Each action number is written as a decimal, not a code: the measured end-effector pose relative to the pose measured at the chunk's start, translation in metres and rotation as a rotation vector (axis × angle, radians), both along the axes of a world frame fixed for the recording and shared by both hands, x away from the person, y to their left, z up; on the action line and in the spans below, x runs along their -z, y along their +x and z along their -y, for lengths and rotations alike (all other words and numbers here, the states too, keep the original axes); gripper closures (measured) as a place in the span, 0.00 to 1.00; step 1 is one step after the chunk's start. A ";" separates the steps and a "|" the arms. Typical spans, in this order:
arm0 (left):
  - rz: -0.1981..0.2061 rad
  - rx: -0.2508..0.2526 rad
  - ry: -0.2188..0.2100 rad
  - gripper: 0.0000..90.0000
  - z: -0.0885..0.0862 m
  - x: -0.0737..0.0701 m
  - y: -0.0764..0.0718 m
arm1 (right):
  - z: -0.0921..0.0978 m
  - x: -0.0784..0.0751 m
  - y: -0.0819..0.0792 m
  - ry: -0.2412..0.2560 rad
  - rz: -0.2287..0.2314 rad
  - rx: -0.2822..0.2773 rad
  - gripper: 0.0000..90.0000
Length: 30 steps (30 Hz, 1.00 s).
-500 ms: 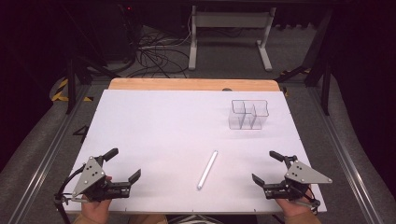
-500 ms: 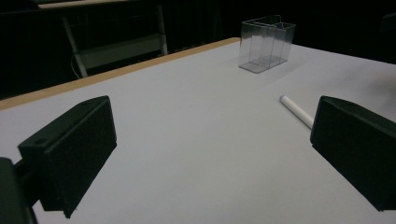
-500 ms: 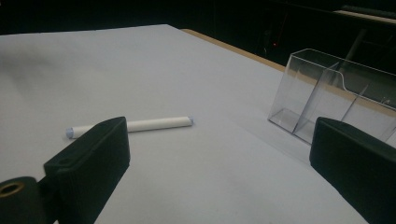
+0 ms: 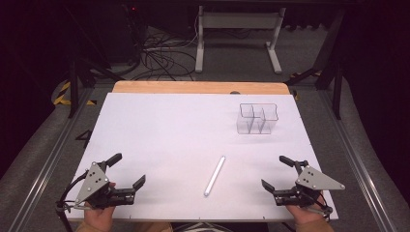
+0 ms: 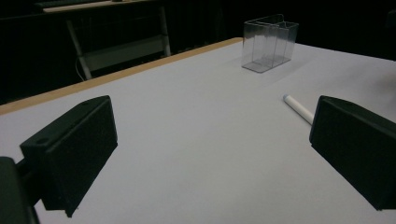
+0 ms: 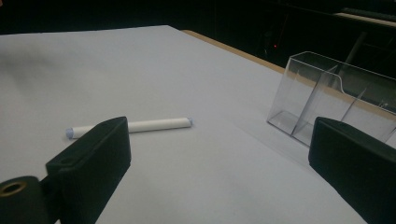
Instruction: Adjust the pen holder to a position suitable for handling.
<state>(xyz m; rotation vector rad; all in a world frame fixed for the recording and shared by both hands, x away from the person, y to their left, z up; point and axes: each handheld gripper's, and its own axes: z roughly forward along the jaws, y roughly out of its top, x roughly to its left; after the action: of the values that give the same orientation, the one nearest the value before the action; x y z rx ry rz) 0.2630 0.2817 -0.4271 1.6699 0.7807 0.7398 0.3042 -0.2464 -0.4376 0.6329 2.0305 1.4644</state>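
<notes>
A white marker [image 4: 214,175] lies flat on the white table top [image 4: 174,135], near the front and middle. It also appears as the marker [image 5: 298,108] beside my left gripper's right jaw and as the marker [image 6: 140,126] past my right gripper's left jaw. A clear plastic organizer [image 4: 257,118] with several compartments stands empty at the back right; it is the organizer [image 5: 271,43] and the organizer [image 6: 336,100] in the gripper views. My left gripper [image 4: 126,170] rests open at the front left. My right gripper [image 4: 276,172] rests open at the front right. Neither holds anything.
A wooden strip [image 4: 200,87] runs along the table's far edge. Beyond it stand a white metal frame [image 4: 237,34] and loose cables [image 4: 159,53] on the dark floor. Metal rails [image 4: 43,164] flank the table on both sides.
</notes>
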 end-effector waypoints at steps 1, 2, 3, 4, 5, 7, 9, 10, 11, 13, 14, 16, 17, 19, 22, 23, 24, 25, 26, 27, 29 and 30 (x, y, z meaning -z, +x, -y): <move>-0.001 0.000 0.000 0.02 0.000 0.000 0.000 | 0.000 0.000 0.000 0.000 -0.001 -0.002 0.07; -0.002 -0.001 0.000 0.02 0.000 0.000 0.000 | 0.000 0.000 0.000 0.000 -0.004 -0.005 0.08; -0.002 -0.001 0.000 0.02 0.000 0.000 0.000 | 0.000 0.000 0.000 0.000 -0.004 -0.005 0.08; -0.001 -0.005 -0.003 0.02 -0.001 0.000 0.000 | 0.000 -0.002 0.001 0.002 -0.011 -0.013 0.09; -0.003 -0.004 -0.005 0.02 -0.001 0.000 0.000 | 0.001 -0.002 0.001 0.002 -0.013 -0.014 0.09; -0.006 -0.005 -0.004 0.02 -0.001 0.000 0.000 | 0.000 -0.004 0.003 0.005 -0.022 -0.020 0.09; -0.006 -0.005 -0.005 0.02 -0.001 0.000 0.000 | 0.000 -0.004 0.003 0.003 -0.022 -0.019 0.09; -0.006 -0.003 -0.004 0.02 -0.001 0.000 0.000 | -0.001 -0.007 0.005 -0.006 -0.033 -0.014 0.09; -0.006 -0.003 -0.001 0.02 -0.001 0.000 0.000 | 0.000 -0.009 0.006 -0.014 -0.032 -0.013 0.09; -0.005 -0.003 0.002 0.02 -0.001 0.000 0.000 | 0.000 -0.013 0.009 -0.019 -0.035 -0.008 0.09; -0.005 -0.004 0.001 0.02 -0.001 0.000 0.000 | -0.001 -0.015 0.010 -0.026 -0.038 -0.009 0.09; -0.004 -0.004 0.001 0.02 -0.001 0.000 -0.001 | -0.001 -0.018 0.012 -0.029 -0.038 -0.008 0.09; -0.004 -0.004 0.002 0.02 -0.001 0.000 -0.001 | -0.002 -0.019 0.014 -0.034 -0.041 -0.007 0.09; -0.002 -0.007 0.008 0.02 0.000 0.000 0.000 | -0.002 -0.021 0.017 -0.033 -0.048 -0.008 0.09; -0.003 -0.009 0.006 0.02 -0.001 0.000 0.000 | -0.004 -0.022 0.021 -0.040 -0.045 -0.012 0.09; -0.003 -0.009 0.006 0.02 -0.001 0.000 0.000 | -0.004 -0.023 0.022 -0.041 -0.046 -0.012 0.09; -0.003 -0.009 0.007 0.02 -0.001 0.000 0.000 | -0.005 -0.023 0.023 -0.040 -0.048 -0.013 0.09; -0.003 -0.009 0.007 0.02 -0.001 0.000 0.000 | -0.005 -0.024 0.024 -0.041 -0.046 -0.013 0.09; -0.003 -0.008 0.007 0.02 -0.001 0.000 -0.001 | -0.005 -0.025 0.024 -0.038 -0.048 -0.013 0.08; -0.003 -0.007 0.007 0.02 -0.001 0.000 -0.001 | -0.005 -0.025 0.025 -0.039 -0.047 -0.015 0.08; -0.004 -0.007 0.008 0.02 0.000 0.000 -0.001 | -0.006 -0.027 0.027 -0.042 -0.046 -0.017 0.08; -0.003 -0.007 0.009 0.02 0.000 0.000 -0.001 | -0.006 -0.028 0.028 -0.047 -0.045 -0.019 0.08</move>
<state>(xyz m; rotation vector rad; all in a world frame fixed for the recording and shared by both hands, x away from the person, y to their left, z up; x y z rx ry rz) 0.2624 0.2821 -0.4273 1.6777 0.7870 0.7470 0.3322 -0.2402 -0.4091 0.6348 2.1043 1.4205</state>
